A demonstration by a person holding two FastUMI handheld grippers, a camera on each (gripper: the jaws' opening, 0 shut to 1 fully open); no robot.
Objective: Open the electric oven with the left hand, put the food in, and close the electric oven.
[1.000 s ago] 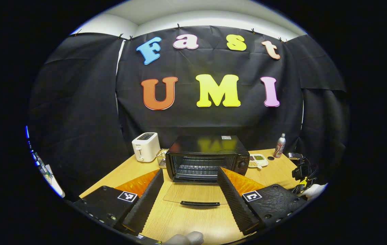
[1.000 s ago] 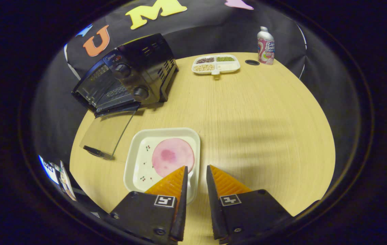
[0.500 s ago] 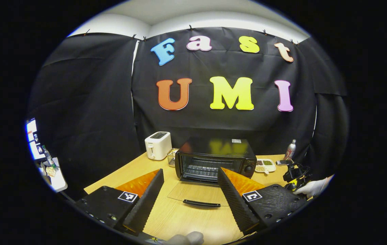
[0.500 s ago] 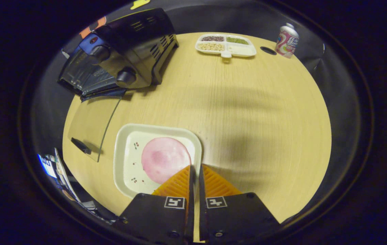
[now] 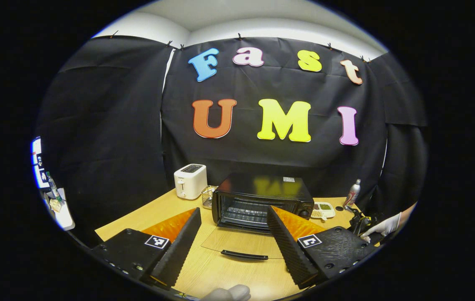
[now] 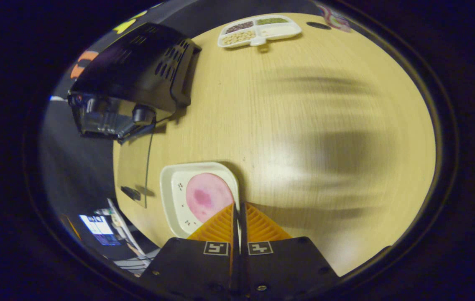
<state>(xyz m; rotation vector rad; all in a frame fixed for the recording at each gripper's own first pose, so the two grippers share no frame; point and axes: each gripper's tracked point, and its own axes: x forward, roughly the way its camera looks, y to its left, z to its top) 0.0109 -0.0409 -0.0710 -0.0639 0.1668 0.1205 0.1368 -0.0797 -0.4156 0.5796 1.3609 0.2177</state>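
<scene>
Plate (image 6: 179,196) with the pink food (image 6: 207,196) sits lifted off the table (image 6: 304,125), its rim pinched by the right gripper (image 6: 237,209). Left gripper (image 5: 233,234) hangs wide open and empty before the oven (image 5: 262,198), whose door (image 5: 239,246) lies open flat.

Right gripper (image 6: 237,217) clamped on rim of white plate (image 6: 174,196) carrying pink ham slice (image 6: 206,196); black electric oven (image 6: 137,79) beyond, glass door (image 6: 135,167) down.

Dropped oven door (image 5: 243,244) leaves the oven (image 5: 262,201) mouth unobstructed.
</scene>
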